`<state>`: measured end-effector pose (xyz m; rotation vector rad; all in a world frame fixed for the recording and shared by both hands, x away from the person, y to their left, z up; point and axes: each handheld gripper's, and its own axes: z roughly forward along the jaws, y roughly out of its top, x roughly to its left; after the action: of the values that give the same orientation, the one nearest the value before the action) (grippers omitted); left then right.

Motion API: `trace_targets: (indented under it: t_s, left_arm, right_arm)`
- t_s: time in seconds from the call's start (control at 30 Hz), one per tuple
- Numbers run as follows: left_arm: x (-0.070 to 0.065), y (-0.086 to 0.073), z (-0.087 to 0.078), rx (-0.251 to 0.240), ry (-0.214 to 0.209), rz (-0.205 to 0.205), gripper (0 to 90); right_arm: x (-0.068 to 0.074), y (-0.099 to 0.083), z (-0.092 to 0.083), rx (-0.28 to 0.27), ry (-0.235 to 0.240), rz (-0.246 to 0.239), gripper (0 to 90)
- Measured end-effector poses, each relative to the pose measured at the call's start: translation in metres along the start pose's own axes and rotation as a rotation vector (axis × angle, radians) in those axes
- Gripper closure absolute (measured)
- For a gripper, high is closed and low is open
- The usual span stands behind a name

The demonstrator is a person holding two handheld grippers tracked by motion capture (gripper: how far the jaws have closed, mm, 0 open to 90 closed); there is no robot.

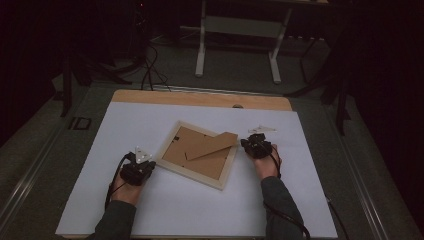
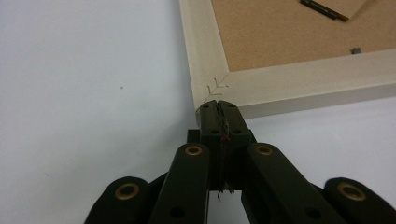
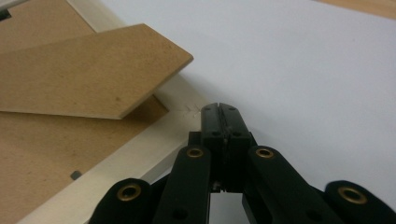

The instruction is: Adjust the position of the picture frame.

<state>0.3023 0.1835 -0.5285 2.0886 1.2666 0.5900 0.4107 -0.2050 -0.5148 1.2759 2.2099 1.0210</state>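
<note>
the left tongs (image 1: 141, 162) sit at the near-left corner of the picture frame (image 1: 198, 154), their two black jaws pressed flat together with nothing between them. in the left gripper view the tips (image 2: 218, 108) rest right at that mitred corner, touching it or just short of it; i can't tell which. the frame lies face down and skewed on the white sheet (image 1: 150, 210) that covers the desk (image 1: 200, 98), near the middle, with its brown backing board (image 1: 210, 167) up and seated inside the pale wood.

moving right, the easel stand (image 1: 212, 145) on the back is swung out, a brown wedge lifting above the board and overhanging the frame's right corner. the right tongs (image 1: 254, 145) are closed too and hold nothing, with their tips (image 3: 219, 112) at the frame's right corner just under that wedge.

as i read it, the job is barely under way: both hands are only braced at opposite corners. the small metal tabs (image 2: 356, 50) along the inside edge appear to keep the backing in, so opening it or turning the frame over is all left to do.

little stands in the way. the sheet around the frame is bare, and a white metal stand (image 1: 237, 35) and dark cables (image 1: 150, 70) are on the floor beyond the desk, well apart. the raised wedge is the one thing crowding the right tongs.
</note>
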Motion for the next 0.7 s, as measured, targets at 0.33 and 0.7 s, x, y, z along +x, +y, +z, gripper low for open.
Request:
trace_targets:
  t_s: [0.33,0.7]
  left_arm:
    - [0.008,0.009,0.01,-0.005,-0.014,-0.034,90.0]
    - [0.011,0.012,0.023,-0.001,-0.035,-0.076,90.0]
  right_arm:
    - [-0.008,-0.003,0.003,0.001,-0.003,0.042,89.9]
    - [-0.016,0.001,0.01,-0.008,-0.019,0.097,89.9]
